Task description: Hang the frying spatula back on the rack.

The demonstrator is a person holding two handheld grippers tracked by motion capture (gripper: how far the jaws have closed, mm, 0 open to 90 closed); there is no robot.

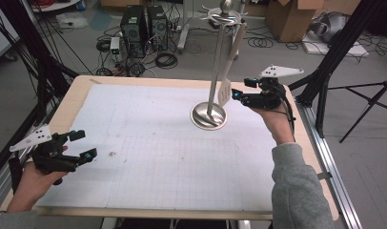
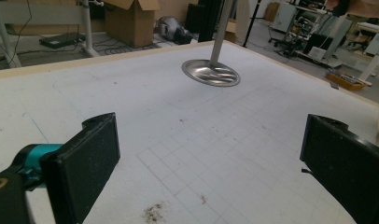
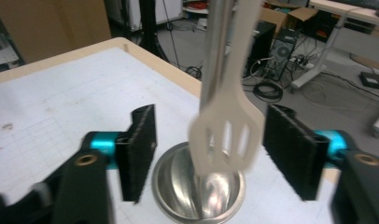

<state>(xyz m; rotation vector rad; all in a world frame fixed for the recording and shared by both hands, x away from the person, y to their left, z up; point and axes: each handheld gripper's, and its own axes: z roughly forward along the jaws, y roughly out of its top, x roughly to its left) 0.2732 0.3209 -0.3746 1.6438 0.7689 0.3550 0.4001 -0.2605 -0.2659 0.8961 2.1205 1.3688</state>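
A metal stand (image 1: 215, 62) with a round dish base (image 1: 208, 116) rises at the far right of the mat. From its top hangs a pale slotted spatula (image 1: 225, 90). My right gripper (image 1: 240, 88) is level with the spatula's head, to its right. In the right gripper view the spatula head (image 3: 227, 135) hangs between the jaws of the right gripper (image 3: 215, 154) with a gap on both sides, above the base (image 3: 178, 186). My left gripper (image 1: 84, 144) stands open over the front left of the mat, with nothing between the jaws of the left gripper (image 2: 211, 163).
A white gridded mat (image 1: 148, 143) covers the wooden table (image 1: 82, 86). A small dark smudge (image 1: 111, 153) lies near the left gripper. Beyond the far edge are computer towers (image 1: 144, 24), cables and cardboard boxes (image 1: 291, 16). A black frame post (image 1: 334, 52) stands at the right.
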